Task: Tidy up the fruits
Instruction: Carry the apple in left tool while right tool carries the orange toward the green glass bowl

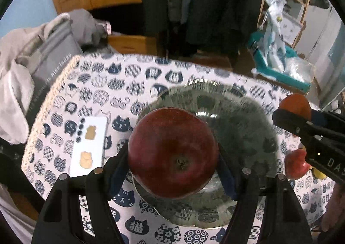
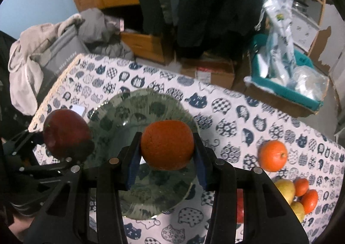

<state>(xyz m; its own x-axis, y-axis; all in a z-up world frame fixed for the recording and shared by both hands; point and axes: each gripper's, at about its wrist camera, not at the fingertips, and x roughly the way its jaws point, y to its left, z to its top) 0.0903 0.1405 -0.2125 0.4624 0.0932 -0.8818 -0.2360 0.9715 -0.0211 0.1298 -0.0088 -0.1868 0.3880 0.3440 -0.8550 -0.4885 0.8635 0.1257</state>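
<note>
My left gripper (image 1: 173, 157) is shut on a dark red apple (image 1: 172, 153), held above the near edge of a glass plate (image 1: 237, 118). In the right wrist view my right gripper (image 2: 167, 149) is shut on an orange (image 2: 167, 145) over the same glass plate (image 2: 120, 118), and the red apple (image 2: 65, 133) in the left gripper shows at the plate's left rim. From the left wrist view, the right gripper's black finger (image 1: 301, 127) shows at the right with the orange (image 1: 295, 104) behind it.
A loose orange (image 2: 273, 155) lies on the cat-print tablecloth (image 2: 237, 110) to the right. Near the right front edge sits a pile of oranges and yellow fruit (image 2: 299, 194). A white card with cat stickers (image 1: 89, 146) lies left of the plate. Clothes, boxes and a teal bin stand beyond the table.
</note>
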